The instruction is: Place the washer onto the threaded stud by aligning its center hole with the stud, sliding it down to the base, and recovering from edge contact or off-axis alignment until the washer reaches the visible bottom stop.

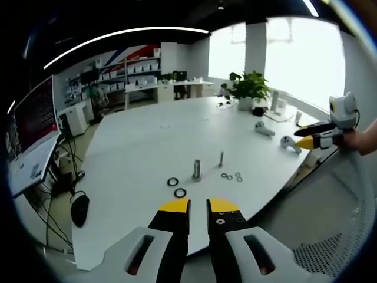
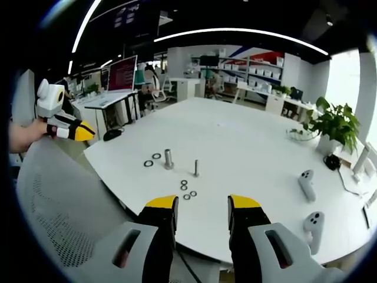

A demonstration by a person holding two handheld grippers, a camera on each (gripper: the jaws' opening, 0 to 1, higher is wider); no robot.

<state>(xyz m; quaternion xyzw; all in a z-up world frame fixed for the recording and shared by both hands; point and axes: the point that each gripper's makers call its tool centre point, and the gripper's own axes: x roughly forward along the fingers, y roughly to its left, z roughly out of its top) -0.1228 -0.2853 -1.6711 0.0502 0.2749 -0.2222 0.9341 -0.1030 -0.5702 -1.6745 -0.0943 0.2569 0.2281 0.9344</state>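
Observation:
A thin threaded stud (image 1: 221, 158) (image 2: 196, 168) stands upright on the white table (image 1: 147, 141) (image 2: 247, 147), beside a thicker metal post (image 1: 197, 170) (image 2: 169, 158). Small metal washers (image 1: 227, 175) (image 2: 184, 184) lie flat near the stud, and two black rings (image 1: 172, 181) (image 2: 148, 163) lie near the post. My left gripper (image 1: 198, 206) hangs over the table's near edge, open by a narrow gap and holding nothing. My right gripper (image 2: 202, 206) stands open wider, also with nothing in it. Each gripper appears in the other view, held off the table: right gripper (image 1: 312, 135), left gripper (image 2: 76, 131).
Two white handheld controllers (image 1: 264, 128) (image 2: 306, 184) and a potted plant (image 1: 250, 88) (image 2: 336, 124) sit on the far part of the table. A grey mesh chair (image 1: 330, 253) (image 2: 65, 206) stands close to the table's edge. Desks with monitors (image 2: 121, 73) and shelves line the room behind.

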